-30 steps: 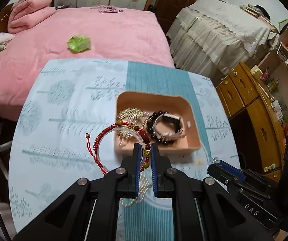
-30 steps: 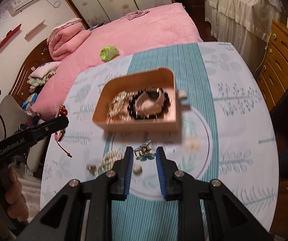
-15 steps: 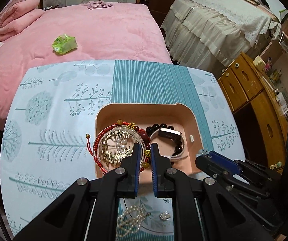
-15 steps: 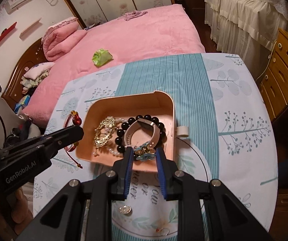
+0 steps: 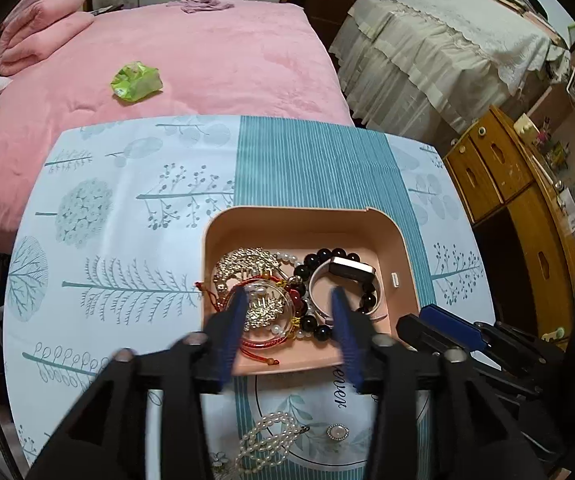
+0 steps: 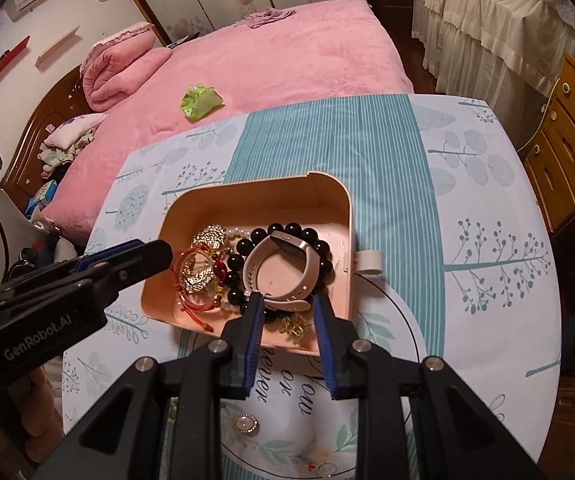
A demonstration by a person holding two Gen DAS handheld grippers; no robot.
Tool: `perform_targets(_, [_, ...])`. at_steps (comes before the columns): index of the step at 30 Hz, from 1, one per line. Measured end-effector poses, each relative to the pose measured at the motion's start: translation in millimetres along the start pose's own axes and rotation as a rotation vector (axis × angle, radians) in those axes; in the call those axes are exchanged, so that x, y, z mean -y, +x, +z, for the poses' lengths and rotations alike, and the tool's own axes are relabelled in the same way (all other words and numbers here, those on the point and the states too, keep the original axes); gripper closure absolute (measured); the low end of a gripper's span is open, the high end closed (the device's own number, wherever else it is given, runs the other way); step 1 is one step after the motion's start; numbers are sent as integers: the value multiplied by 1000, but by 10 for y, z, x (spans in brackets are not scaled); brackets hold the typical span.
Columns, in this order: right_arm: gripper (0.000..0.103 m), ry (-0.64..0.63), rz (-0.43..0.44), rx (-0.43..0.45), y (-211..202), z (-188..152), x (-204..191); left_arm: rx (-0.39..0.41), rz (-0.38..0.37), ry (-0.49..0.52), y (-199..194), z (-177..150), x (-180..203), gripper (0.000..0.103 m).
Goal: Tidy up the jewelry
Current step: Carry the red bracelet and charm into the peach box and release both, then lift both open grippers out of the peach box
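A pink jewelry box (image 5: 303, 220) (image 6: 255, 200) sits on the round table. In it lie a red string bracelet (image 5: 263, 342) (image 6: 191, 304), a gold ornament (image 5: 247, 264) (image 6: 209, 236), a black bead bracelet (image 5: 319, 260) (image 6: 287, 228), a pink watch band (image 5: 347, 270) (image 6: 283, 268) and a small gold clip (image 6: 295, 326). My left gripper (image 5: 287, 300) is open over the box's near left part, empty. My right gripper (image 6: 287, 300) is open over the near edge, above the gold clip, empty. A pearl necklace (image 5: 263, 440) and a round pearl brooch (image 5: 337, 432) (image 6: 246, 424) lie on the table in front.
A pink bed (image 5: 191, 52) stands beyond the table, with a green crumpled wrapper (image 5: 135, 82) on it. A wooden dresser (image 5: 519, 200) stands to the right. The table (image 5: 127, 200) has a light blue patterned cloth with a teal stripe.
Both grippers have opened. The red string bracelet dropped from the left gripper into the box. The gold clip dropped from the right gripper into the box.
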State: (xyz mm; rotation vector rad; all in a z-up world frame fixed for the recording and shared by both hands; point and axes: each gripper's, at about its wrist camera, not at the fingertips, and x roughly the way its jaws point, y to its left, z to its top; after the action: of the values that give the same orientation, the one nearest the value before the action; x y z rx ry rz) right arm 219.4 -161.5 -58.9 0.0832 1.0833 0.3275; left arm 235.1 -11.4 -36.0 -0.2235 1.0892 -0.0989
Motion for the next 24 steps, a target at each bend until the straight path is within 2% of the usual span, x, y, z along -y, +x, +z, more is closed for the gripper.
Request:
perform_targets(5, [75, 8, 8, 12, -82, -13, 0, 16, 13, 13, -80, -25, 5, 52])
perform_targets(9, [69, 16, 12, 24, -140, -37, 7, 18, 23, 24, -130, -70, 14, 48])
perform_targets(24, [68, 64, 8, 11, -329, -419, 66, 27, 56, 52, -363, -363, -29, 42])
